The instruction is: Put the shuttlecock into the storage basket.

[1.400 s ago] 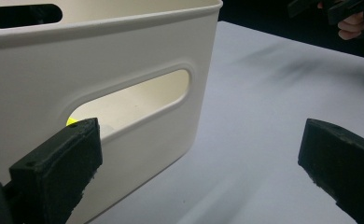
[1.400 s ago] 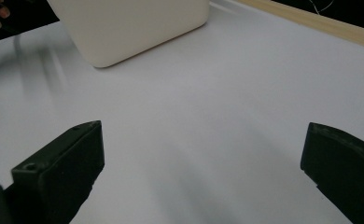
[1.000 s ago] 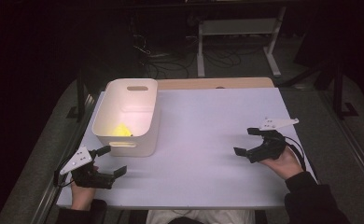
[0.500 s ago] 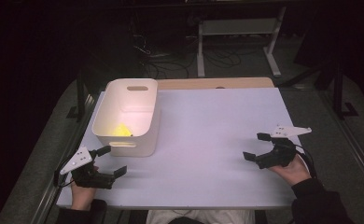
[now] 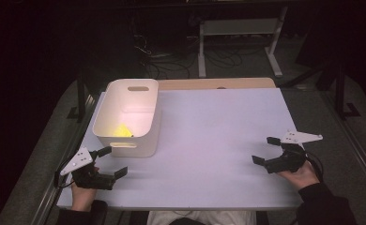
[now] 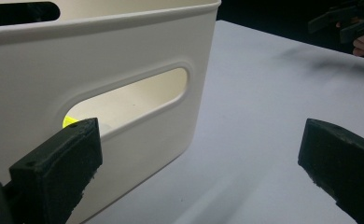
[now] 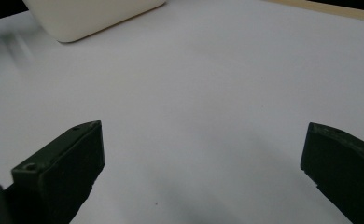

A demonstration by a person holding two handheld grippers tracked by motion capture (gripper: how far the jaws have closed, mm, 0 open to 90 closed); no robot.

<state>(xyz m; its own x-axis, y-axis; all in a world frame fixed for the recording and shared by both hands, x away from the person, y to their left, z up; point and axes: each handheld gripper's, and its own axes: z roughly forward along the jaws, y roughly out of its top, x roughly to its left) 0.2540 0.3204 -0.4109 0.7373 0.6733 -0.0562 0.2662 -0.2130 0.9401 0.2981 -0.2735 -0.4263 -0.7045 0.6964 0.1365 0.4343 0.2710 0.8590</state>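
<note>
Here the white bin sits left of centre on the tabletop, a yellow thing inside. The left gripper, jaws wide and empty, lies just below it, far nearer than the right gripper, equally wide, at lower right.

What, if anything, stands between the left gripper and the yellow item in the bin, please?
The bin's near wall does. The left gripper sits low on the table just outside it, jaws open, and the yellow item lies on the bin floor behind that wall, glimpsed through the handle slot. From above, the bin is open.
</note>
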